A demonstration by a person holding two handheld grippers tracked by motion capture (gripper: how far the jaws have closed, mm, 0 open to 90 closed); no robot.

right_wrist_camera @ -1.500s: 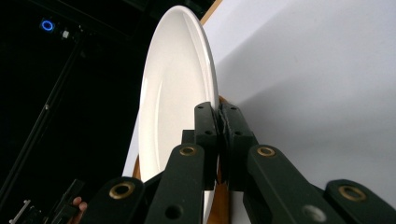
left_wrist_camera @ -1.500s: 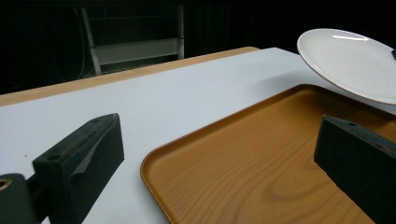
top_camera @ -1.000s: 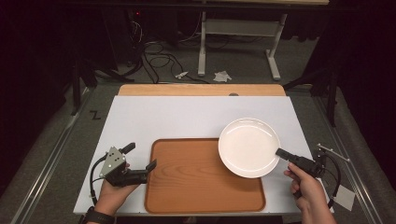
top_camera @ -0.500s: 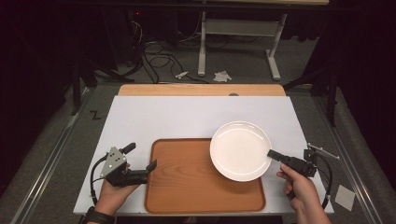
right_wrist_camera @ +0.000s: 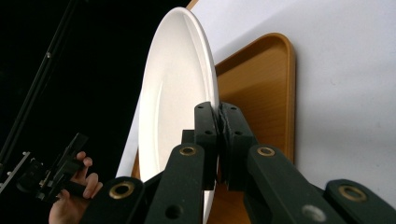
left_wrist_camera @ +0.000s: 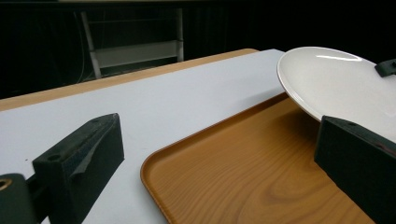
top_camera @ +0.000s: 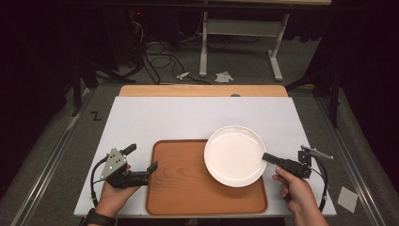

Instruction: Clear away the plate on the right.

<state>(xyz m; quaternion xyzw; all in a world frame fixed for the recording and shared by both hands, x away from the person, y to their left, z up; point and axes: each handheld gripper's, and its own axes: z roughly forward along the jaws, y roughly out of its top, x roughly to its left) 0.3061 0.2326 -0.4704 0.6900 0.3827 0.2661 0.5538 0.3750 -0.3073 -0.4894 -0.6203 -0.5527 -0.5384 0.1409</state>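
A white plate (top_camera: 235, 155) is held by its near right rim in the right gripper (top_camera: 266, 157), whose jaws are closed tightly on the thin edge, as is seen in the right gripper view, where the two black jaws meet on the rim (right_wrist_camera: 215, 116). The plate is carried edge-gripped so that its face stays free and it can be lowered flat; it is seen over the right part of the wooden tray (top_camera: 188, 188), overhanging the tray's far right corner, and, judging from the left gripper view, it is raised above the tray floor rather than resting on it. The left gripper (top_camera: 151, 168) is held low at the tray's left edge with its jaws standing wide apart and nothing between them; in its own view the tray's corner (left_wrist_camera: 159, 168) lies between the jaws without being touched. This position is judged to be one of readiness, from which the tray could be steadied while the plate is set down. The tray lies on a white sheet (top_camera: 179, 117) that covers most of a wooden tabletop (top_camera: 202, 90), of which a strip is left bare at the far side. Beyond the table a dark room is seen, with a grey floor, loose cables (top_camera: 155, 54), crumpled paper (top_camera: 224, 76) and the white legs of a stand (top_camera: 240, 33).
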